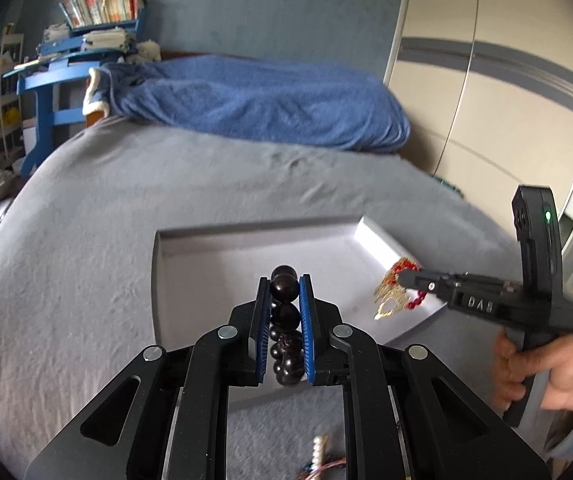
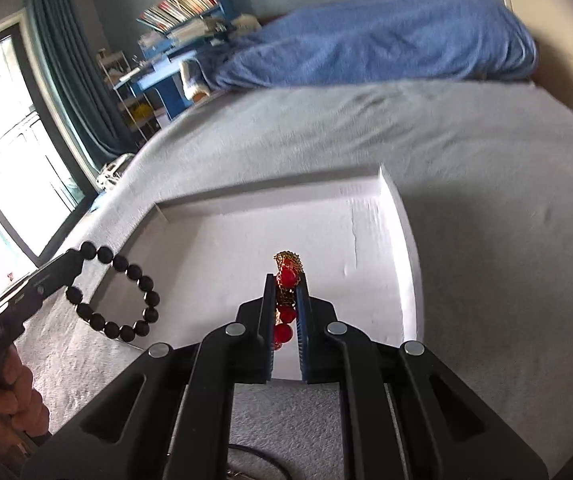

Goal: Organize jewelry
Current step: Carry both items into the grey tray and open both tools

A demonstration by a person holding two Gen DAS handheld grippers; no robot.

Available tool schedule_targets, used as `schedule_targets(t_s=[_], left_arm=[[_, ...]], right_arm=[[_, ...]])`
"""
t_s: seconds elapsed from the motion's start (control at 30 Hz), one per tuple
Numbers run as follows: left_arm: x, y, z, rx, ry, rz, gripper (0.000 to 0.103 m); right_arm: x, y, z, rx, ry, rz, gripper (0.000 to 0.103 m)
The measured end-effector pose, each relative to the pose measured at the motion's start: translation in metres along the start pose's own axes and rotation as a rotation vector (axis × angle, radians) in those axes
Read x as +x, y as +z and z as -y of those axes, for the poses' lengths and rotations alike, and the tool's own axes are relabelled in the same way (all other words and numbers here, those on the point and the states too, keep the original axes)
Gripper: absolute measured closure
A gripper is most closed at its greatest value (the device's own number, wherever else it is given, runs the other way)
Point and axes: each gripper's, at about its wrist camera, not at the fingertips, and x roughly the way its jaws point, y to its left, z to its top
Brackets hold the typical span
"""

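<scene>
While the white tray (image 2: 402, 216) sits flat on the soft grey bed cover (image 2: 466, 152), two pieces of jewelry hang over it. The tray is a shallow box with low, straight walls and a smooth, papery floor. The dark bead bracelet (image 2: 126, 292) is a ring of round, shiny black balls, and it hangs by the tray's left edge. The left gripper (image 1: 285, 286) has its blue ribbed pads squeezed narrow on those beads. The red and gold bracelet (image 1: 396, 292) has round red beads and thin, lacy gold chain, and it hangs over the tray's right side. The right gripper (image 2: 286, 280) is closed almost all the way, pinching the red beads between its pads. A hand (image 1: 542, 376) holds the right gripper's black handle. Behind the tray lies a fluffy blue blanket (image 1: 254, 100).
</scene>
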Motion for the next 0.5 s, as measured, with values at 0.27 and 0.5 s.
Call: schedule_targets(t_s=[0.27, 0.5], left_arm=[[0.014, -0.010, -0.013, -0.015, 0.091, -0.077, 0.081], [-0.005, -0.009, -0.016, -0.013, 0.124, -0.024, 0.062]], right_arm=[[0.002, -0.004, 0.027, 0.085, -0.009, -0.042, 0.079], [-0.039, -0.007, 0.034, 0.100, -0.010, 0.065, 0.055]])
